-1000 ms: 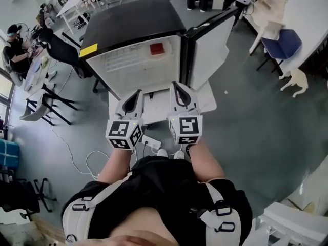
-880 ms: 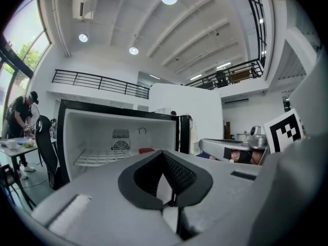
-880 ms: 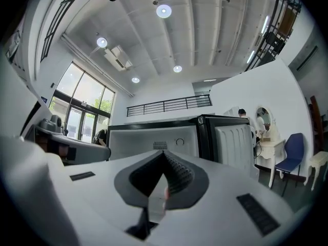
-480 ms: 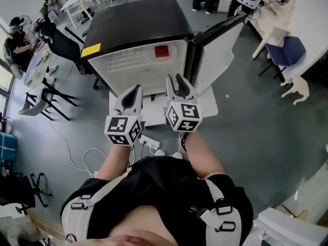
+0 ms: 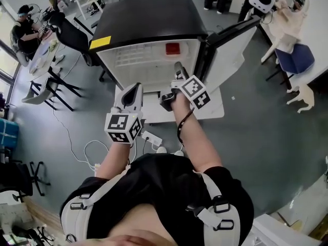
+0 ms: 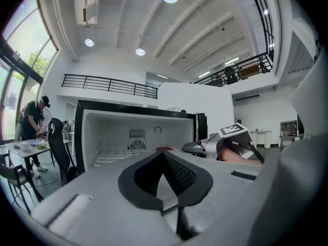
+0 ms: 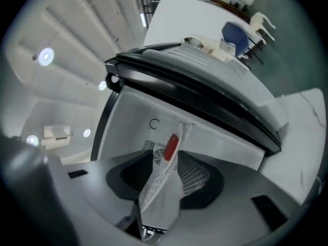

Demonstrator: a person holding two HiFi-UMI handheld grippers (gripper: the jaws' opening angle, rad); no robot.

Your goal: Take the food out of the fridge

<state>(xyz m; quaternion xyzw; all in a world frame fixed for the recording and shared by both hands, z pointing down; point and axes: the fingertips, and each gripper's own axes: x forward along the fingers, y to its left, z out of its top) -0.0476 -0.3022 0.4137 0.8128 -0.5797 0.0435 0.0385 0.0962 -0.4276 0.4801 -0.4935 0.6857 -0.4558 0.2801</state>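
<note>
Right gripper [image 5: 177,70] has been rolled onto its side, jaws opening, nothing pinched. Red food [image 5: 172,48] is seen straight ahead of them inside the fridge [image 5: 148,19]. Left gripper [image 5: 132,92] jaws are pressed together. Grasp approach is judged started.

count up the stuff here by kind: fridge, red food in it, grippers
fridge: 1
red food item: 1
grippers: 2 (left gripper shut; right gripper jaws opening, holding nothing)
total: 4
</note>
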